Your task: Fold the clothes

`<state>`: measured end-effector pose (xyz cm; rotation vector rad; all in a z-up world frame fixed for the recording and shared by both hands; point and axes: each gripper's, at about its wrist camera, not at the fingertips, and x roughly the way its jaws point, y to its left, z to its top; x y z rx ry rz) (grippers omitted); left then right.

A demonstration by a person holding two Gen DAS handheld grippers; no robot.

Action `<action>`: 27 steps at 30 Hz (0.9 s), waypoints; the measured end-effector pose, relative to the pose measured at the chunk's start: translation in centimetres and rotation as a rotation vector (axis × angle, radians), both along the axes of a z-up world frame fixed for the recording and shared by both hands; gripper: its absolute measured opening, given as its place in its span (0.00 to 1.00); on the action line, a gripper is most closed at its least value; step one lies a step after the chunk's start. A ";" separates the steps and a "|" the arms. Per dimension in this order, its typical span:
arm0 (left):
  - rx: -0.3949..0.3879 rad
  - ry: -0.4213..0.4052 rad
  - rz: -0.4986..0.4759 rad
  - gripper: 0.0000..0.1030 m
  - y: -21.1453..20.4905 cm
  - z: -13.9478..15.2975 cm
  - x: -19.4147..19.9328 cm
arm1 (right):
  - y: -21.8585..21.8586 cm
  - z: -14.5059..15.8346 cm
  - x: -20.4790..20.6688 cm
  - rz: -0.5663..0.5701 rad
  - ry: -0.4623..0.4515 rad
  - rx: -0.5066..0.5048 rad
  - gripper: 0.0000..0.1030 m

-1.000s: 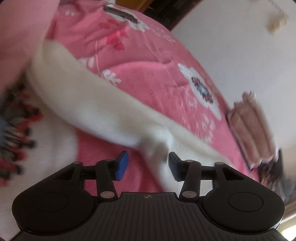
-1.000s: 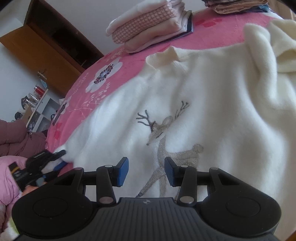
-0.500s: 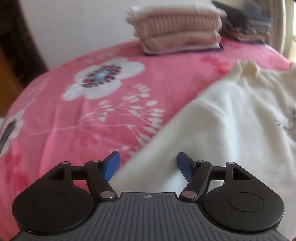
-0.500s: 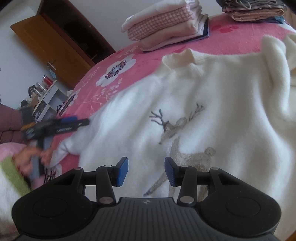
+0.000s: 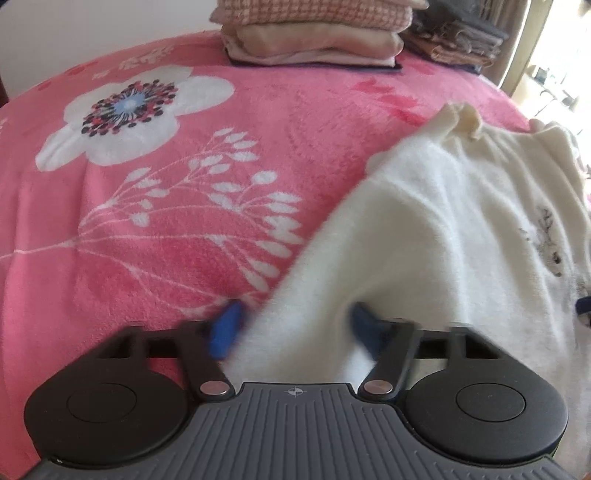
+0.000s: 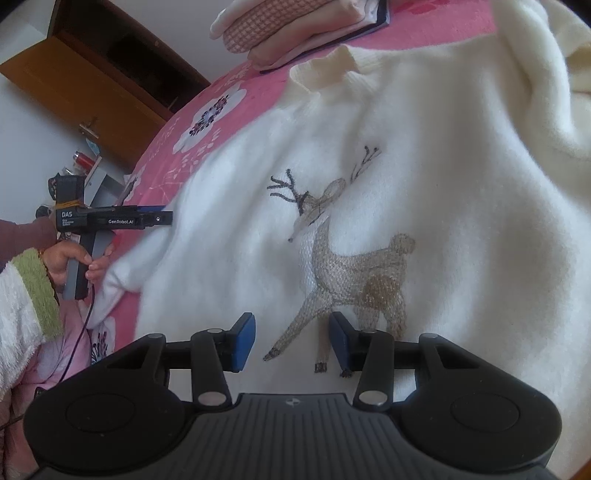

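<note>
**A:** How many garments are in front of you?

**B:** One loose one: a cream sweater (image 6: 424, 155), soft and fuzzy, spread front-up across a pink blanket (image 5: 155, 229). It has a short ribbed collar (image 6: 325, 70) and a single stitched deer (image 6: 343, 258) on its chest, grey-brown with dark antlers. Behind it sit two stacks of folded clothes: a pink and beige one (image 5: 314, 33) with a waffle-knit piece in it, and a darker brown-grey one (image 5: 458, 37) to its right.

**A:** And the blanket?

**B:** Plush fleece, printed with big white round-petalled flowers and white leafy sprigs. I count one full flower (image 5: 129, 110) from my left side.

**A:** What are your two grippers doing?

**B:** My left gripper (image 5: 295, 328) sits at the sweater's left edge. Its jaws have just been closing, and a bunched ridge of the white knit lies between the two blue pads (image 5: 225, 328). The picture is blurred there, so I cannot tell whether the pads press the cloth yet. From my right side I see that gripper's black body with my hand (image 6: 79, 266) around the grey handle, a fluffy white and green cuff (image 6: 33, 295) on the wrist.

**A:** The right one?

**B:** My right gripper (image 6: 291, 339) hovers above the deer's legs, jaws partly apart, nothing between them.
</note>
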<state>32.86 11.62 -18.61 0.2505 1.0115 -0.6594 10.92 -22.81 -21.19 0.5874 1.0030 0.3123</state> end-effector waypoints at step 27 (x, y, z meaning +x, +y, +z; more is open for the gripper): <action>0.138 -0.462 0.185 0.41 -6.2 5.9 -5.8 | 0.2 -0.4 -0.4 -0.010 -0.013 0.001 0.46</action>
